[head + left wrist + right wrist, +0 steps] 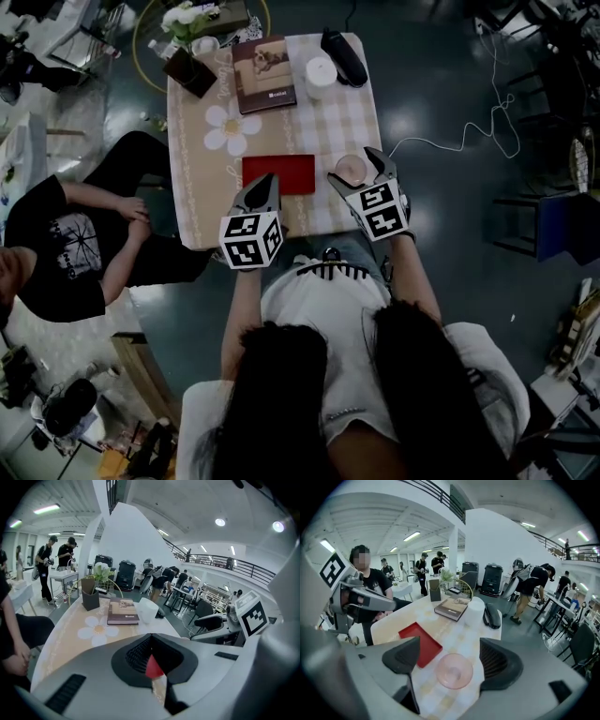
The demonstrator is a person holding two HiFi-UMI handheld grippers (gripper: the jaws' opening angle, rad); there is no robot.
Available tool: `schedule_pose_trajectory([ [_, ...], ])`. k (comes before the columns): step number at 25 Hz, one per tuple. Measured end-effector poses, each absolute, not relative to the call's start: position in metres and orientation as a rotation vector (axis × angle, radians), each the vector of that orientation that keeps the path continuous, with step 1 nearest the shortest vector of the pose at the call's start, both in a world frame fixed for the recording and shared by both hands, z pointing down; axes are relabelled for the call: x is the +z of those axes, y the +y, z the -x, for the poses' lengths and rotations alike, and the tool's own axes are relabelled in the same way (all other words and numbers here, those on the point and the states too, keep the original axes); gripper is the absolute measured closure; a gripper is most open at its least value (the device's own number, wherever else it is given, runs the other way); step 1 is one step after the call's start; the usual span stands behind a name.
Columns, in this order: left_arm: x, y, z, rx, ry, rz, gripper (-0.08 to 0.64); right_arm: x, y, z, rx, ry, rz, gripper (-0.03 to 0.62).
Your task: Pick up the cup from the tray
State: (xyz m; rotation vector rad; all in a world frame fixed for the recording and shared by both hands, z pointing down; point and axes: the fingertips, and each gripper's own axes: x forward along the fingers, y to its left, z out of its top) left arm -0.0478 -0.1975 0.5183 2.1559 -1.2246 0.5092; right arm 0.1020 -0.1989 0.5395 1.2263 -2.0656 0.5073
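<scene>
A pale pink cup [350, 169] stands on the checked tablecloth just right of the flat red tray [281, 169], not on it. My right gripper [353, 167] is open, one jaw on each side of the cup [454, 671], with clear gaps to both. The tray [419, 644] lies left of the cup with nothing on it. At the tray's near left corner my left gripper [266, 181] has its jaws together; in the left gripper view [151, 638] only a red sliver of tray [153, 667] shows through the hollow behind the tips.
At the table's far end lie a brown book [263, 73], a white cylinder [320, 72], a black object [343, 56] and a dark pot of flowers [190, 66]. A person [84, 234] sits close to the table's left side. A white cable [469, 131] lies on the floor at right.
</scene>
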Motion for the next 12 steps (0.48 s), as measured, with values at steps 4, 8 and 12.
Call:
schedule_pose_trajectory([
  [4,0.513,-0.196,0.051,0.495,-1.249,-2.152,0.552,0.528,-0.194,-0.087,0.528,-2.143,-1.212,0.195],
  [8,0.503,-0.195,0.050,0.461,-1.258,-2.180,0.552,0.521,-0.188,-0.071,0.585,-2.196,-1.226,0.213],
  [12,0.498,-0.189,0.048,0.446,-1.256,-2.200,0.552,0.512,-0.185,-0.060,0.548,-2.207,-1.277,0.376],
])
